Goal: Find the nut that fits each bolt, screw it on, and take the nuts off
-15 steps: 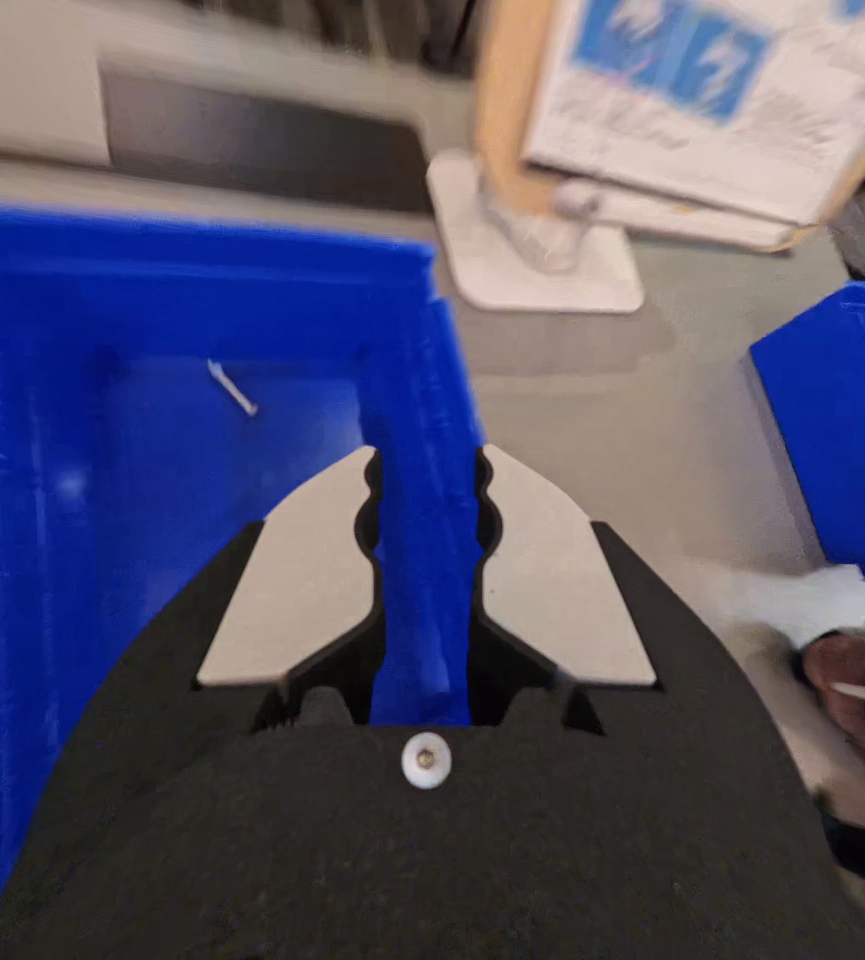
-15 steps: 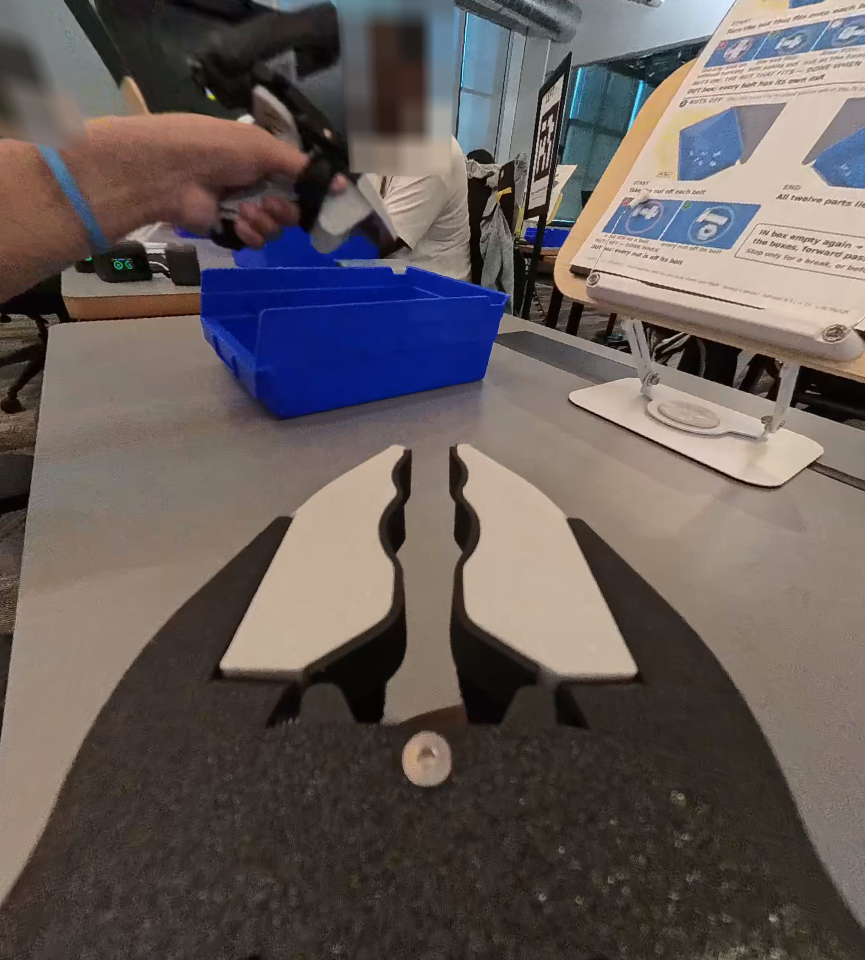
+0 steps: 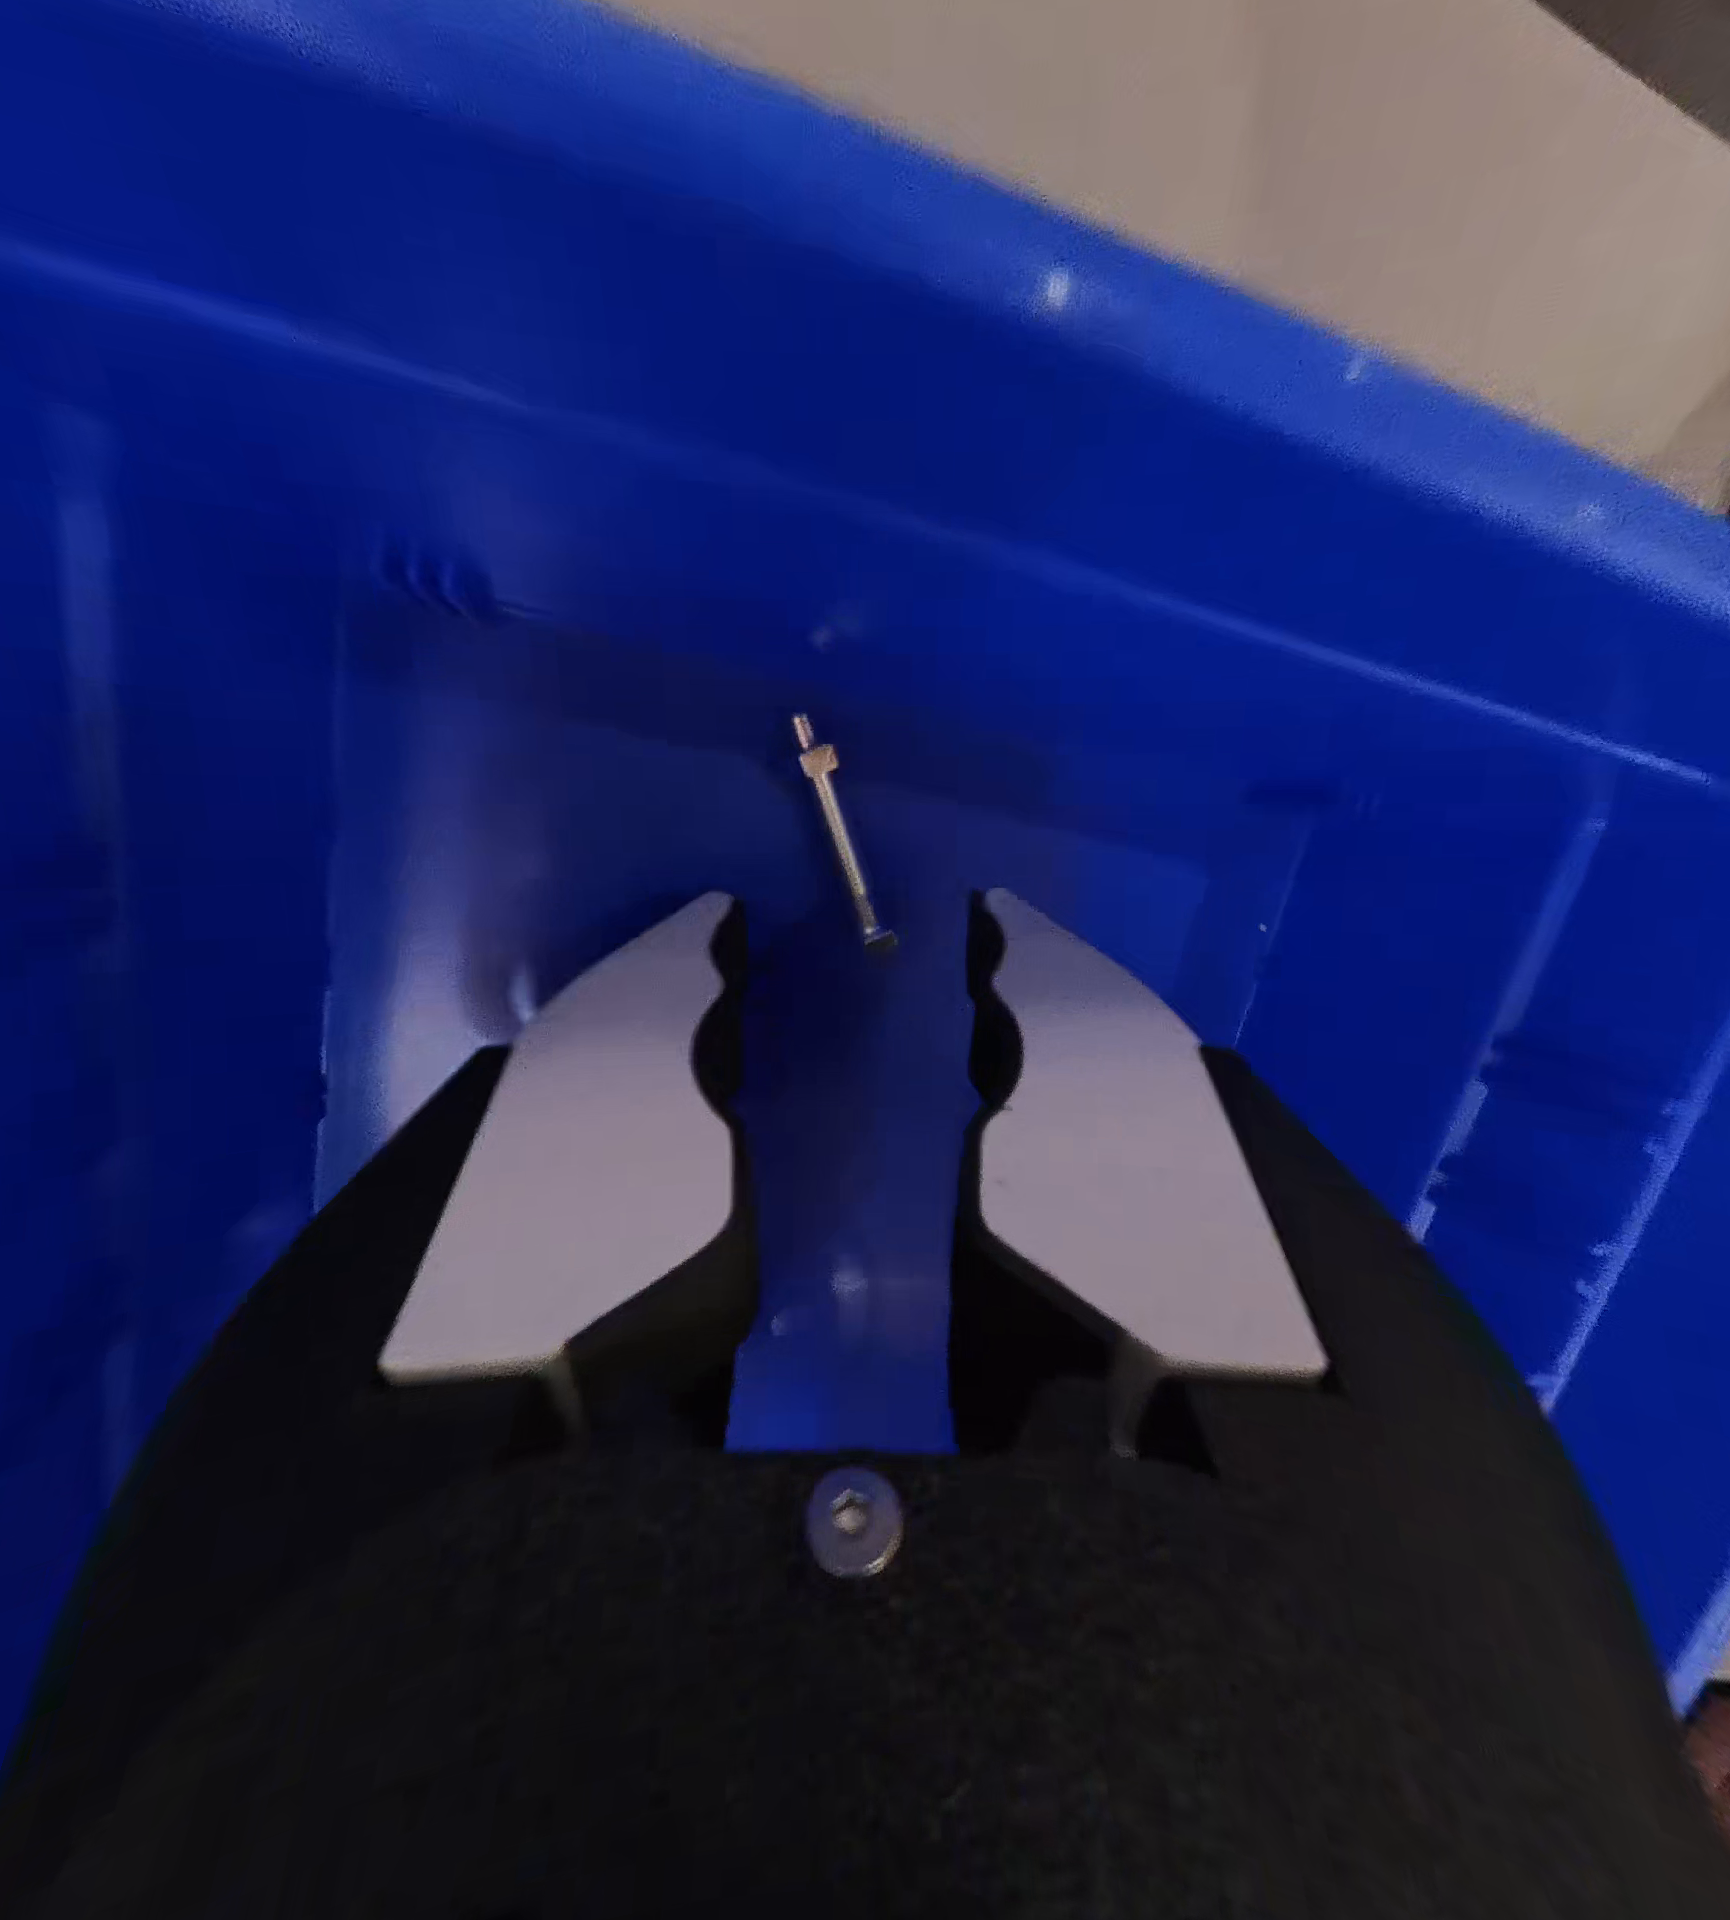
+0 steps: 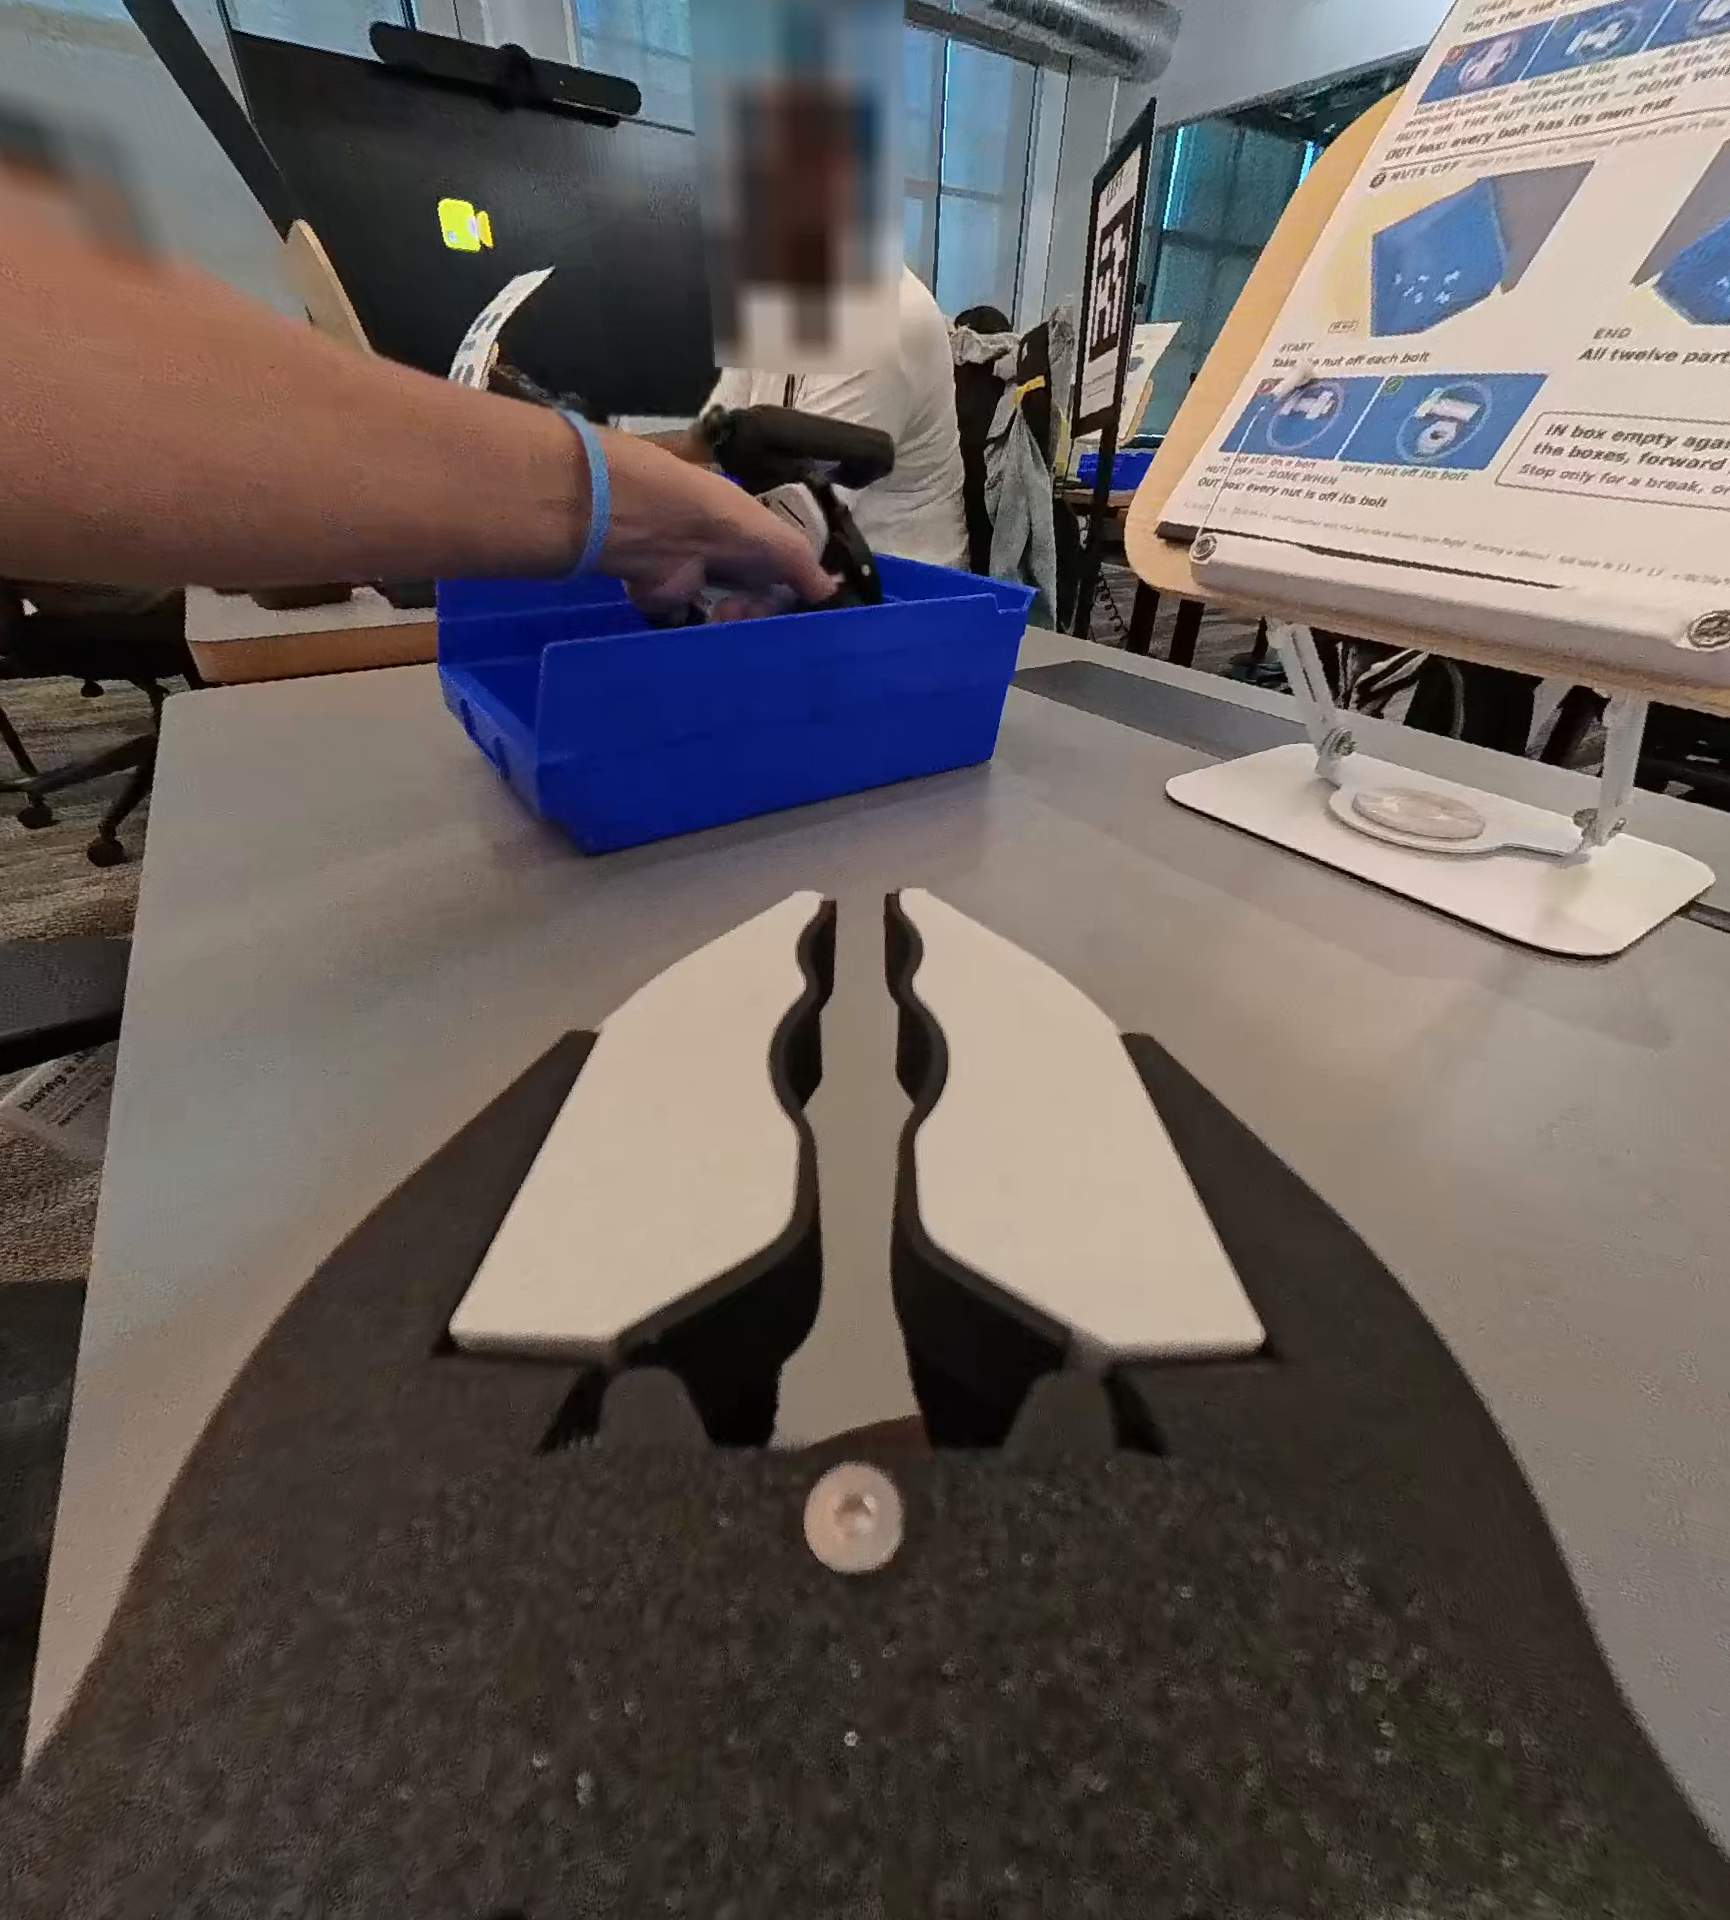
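My left gripper (image 3: 853,914) is inside the blue bin (image 3: 632,436), jaws apart — the bolt (image 3: 843,837) lies just beyond the tips, untouched. My right gripper (image 4: 861,909) hovers over the grey table (image 4: 1308,1091) — narrowly parted, nothing held.

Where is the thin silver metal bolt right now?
In the left wrist view, the thin silver metal bolt lies on the blue plastic bin's floor, just beyond the open left gripper.

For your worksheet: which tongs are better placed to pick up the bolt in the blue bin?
Left tongs: open inside the blue bin, bolt just ahead. Right tongs hover over bare table.
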### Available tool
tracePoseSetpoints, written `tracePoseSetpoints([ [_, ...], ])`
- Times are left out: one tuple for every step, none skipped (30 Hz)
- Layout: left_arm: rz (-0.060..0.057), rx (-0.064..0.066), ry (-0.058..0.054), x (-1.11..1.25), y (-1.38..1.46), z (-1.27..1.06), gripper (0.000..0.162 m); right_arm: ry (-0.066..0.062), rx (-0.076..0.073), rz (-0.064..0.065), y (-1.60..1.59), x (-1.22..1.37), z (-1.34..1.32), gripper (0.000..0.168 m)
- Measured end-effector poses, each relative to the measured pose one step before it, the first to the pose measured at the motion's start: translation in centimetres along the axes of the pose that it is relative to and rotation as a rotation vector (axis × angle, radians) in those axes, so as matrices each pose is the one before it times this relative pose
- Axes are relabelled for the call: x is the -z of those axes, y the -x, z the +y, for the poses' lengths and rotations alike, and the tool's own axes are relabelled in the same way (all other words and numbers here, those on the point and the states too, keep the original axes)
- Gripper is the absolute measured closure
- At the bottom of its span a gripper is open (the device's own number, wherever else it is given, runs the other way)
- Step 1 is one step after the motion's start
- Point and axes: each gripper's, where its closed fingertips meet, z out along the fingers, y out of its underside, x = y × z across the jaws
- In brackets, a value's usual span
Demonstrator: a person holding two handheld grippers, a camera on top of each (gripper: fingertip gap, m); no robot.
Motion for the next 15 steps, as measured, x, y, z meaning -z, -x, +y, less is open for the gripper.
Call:
tracePoseSetpoints([
  [-0.0143,0.0039,0.0043,-0.01,0.062,-0.073,0.119,0.0021,-0.0007,-0.0017,0.016,-0.028,0.028,0.159],
  [-0.0194,-0.0003,0.0074,-0.038,0.162,0.002,0.116,0.0011,-0.0004,-0.0011,0.012,-0.014,0.014,0.16],
  [-0.0157,-0.0047,0.0064,-0.057,0.116,-0.04,0.118,0.0,0.0008,0.0001,0.014,-0.006,-0.001,0.16],
  [-0.0161,-0.0058,0.004,-0.048,0.122,-0.099,0.119,0.0,0.0016,-0.0003,0.014,-0.006,-0.001,0.16],
  [-0.0169,-0.0058,0.0037,-0.067,0.146,-0.109,0.121,0.0003,0.0017,-0.0011,0.046,-0.009,-0.007,0.16],
  [-0.027,-0.0102,0.0028,-0.082,0.28,-0.079,0.126,0.0007,0.0018,-0.0017,0.052,-0.006,0.008,0.16],
  [-0.0339,-0.0182,0.001,-0.087,0.344,-0.059,0.133,0.0011,0.0014,-0.0022,0.05,-0.018,0.014,0.16],
  [-0.0233,-0.0286,0.0004,-0.079,0.154,0.019,0.146,0.0005,0.0009,-0.002,0.055,-0.001,0.006,0.16],
  [-0.0107,-0.0369,0.0016,-0.059,-0.067,0.087,0.157,-0.0004,0.0002,-0.0009,0.017,0.005,-0.015,0.16],
  [-0.0135,-0.0324,0.0027,-0.005,0.009,0.103,0.157,-0.0005,-0.0003,-0.0003,-0.002,0.003,-0.006,0.16],
  [-0.0076,-0.0354,0.0046,0.041,0.017,0.138,0.157,-0.0015,-0.0016,-0.0007,-0.002,0.009,-0.018,0.16],
  [-0.0038,-0.0341,0.0018,0.06,0.07,0.186,0.157,-0.002,-0.003,-0.0001,-0.029,0.018,-0.014,0.16],
  [-0.0047,-0.0299,-0.0096,0.136,0.195,0.152,0.157,-0.002,-0.0037,0.0002,-0.049,0.023,-0.024,0.16],
  [-0.0017,-0.0267,-0.0382,0.352,0.218,-0.045,0.157,-0.0024,-0.0039,0.0002,-0.035,0.035,-0.03,0.16],
  [0.0262,-0.0181,-0.0626,0.633,-0.132,-0.177,0.157,-0.0026,-0.0042,-0.0009,-0.02,0.034,-0.023,0.16],
])
